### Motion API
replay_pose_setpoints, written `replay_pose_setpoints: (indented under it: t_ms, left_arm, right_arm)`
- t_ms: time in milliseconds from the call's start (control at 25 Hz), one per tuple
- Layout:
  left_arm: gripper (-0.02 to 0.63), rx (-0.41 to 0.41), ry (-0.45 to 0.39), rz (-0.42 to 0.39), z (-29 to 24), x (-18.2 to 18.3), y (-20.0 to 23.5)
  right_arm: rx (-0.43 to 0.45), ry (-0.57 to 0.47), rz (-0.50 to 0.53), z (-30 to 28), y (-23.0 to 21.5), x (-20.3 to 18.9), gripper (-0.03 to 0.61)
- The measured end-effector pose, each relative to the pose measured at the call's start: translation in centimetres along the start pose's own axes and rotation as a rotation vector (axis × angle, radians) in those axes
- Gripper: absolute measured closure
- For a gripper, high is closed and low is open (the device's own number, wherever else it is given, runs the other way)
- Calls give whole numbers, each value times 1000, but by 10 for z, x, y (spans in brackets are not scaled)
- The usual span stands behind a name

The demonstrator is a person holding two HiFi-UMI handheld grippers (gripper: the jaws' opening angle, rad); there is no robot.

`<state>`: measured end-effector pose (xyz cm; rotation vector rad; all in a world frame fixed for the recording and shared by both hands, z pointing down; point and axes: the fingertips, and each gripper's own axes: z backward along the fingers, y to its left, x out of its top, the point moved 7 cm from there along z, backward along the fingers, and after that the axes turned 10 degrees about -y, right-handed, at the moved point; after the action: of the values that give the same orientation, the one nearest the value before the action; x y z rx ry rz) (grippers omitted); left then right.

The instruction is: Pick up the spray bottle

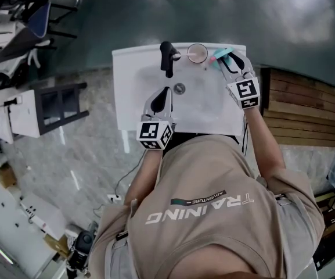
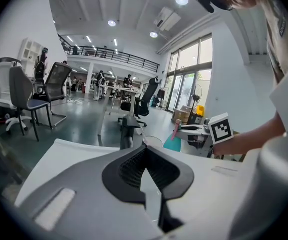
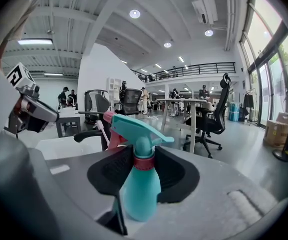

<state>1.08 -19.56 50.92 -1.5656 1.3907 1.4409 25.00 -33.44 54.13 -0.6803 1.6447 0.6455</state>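
The teal spray bottle [image 1: 221,55] with a pink trigger stands upright on the back right corner of the white sink [image 1: 131,80]. My right gripper [image 1: 229,61] reaches around it. In the right gripper view the bottle [image 3: 139,186] fills the gap and the black pads [image 3: 108,171] lie against its neck and shoulders. My left gripper [image 1: 165,92] hovers over the basin, its tips together with nothing in them [image 2: 144,151]. From the left gripper view the bottle [image 2: 173,143] and the right gripper [image 2: 186,130] show at the far right of the sink.
A black faucet [image 1: 166,57] rises at the sink's back middle, with a clear glass cup [image 1: 197,53] just left of the bottle. The drain [image 1: 180,88] lies in the basin. A wooden slatted platform [image 1: 303,106] is to the right, and shelving [image 1: 54,100] to the left.
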Motion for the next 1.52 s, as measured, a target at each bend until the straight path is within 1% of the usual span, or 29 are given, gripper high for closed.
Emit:
replay_pose_setpoints:
  t_ms: [80,320,480,640,840,1160,1320,1520]
  left_arm:
    - [597,-15,-5,0,3,2,4]
    - [598,-89,-50,1,-2,14,8]
    - [598,-138,-73,-3,-2,19,12]
    - [598,-166,-105,-4,-7,28,19]
    - [597,-194,-167,-15,-4,49,27]
    - [598,-209,-236,-62,5,77,36]
    - [598,-222,-261,-93,8,90,37]
    - [598,-239,-294,-123,6,104,34]
  right_arm:
    - [-13,4,-4,4,3,3,443]
    - [-91,8,16,25,6,21,445]
    - [-116,-3,26,41,18,37,445]
    - [-145,-18,40,55,23,55,445]
    - [-186,-52,31,69,32,76,445]
    - [-193,-141,55,77,47,116,445]
    - [-191,-164,59,77,55,128,445]
    - [-185,-185,40,76,61,138,445]
